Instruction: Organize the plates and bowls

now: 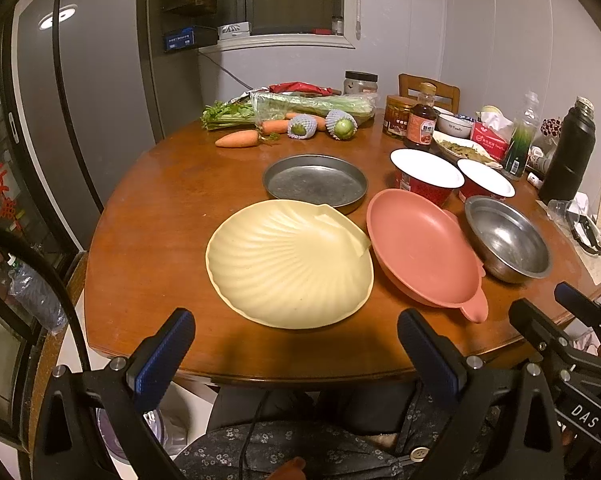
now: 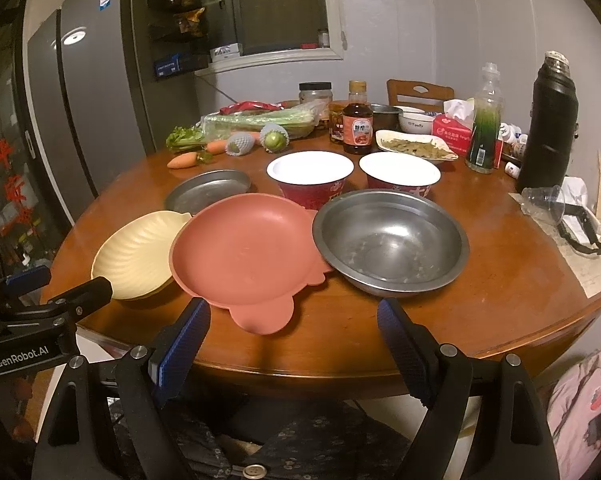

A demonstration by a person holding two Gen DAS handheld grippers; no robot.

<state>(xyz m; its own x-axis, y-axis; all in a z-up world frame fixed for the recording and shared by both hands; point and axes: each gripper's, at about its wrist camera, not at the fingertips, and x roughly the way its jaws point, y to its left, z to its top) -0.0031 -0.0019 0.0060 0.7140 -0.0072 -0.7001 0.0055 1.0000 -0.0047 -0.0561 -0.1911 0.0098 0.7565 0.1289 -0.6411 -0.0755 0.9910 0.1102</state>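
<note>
A home kitchen: a fridge (image 1: 80,92) stands beside a wooden dining table (image 1: 160,208) with vegetables (image 1: 292,110) and sauce bottles (image 2: 357,120).

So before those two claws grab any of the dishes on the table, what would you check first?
1. Left gripper open and empty: ok.
2. Right gripper open and empty: ok.
3. Cream shell plate lies free: ok, nothing on it.
4. Pink plate lies free: not ok, its rim overlaps the steel bowl and shell plate.
5. Steel bowl dry: cannot tell, specks show inside.
6. Red bowls stand clear of the front dishes: cannot tell.
</note>
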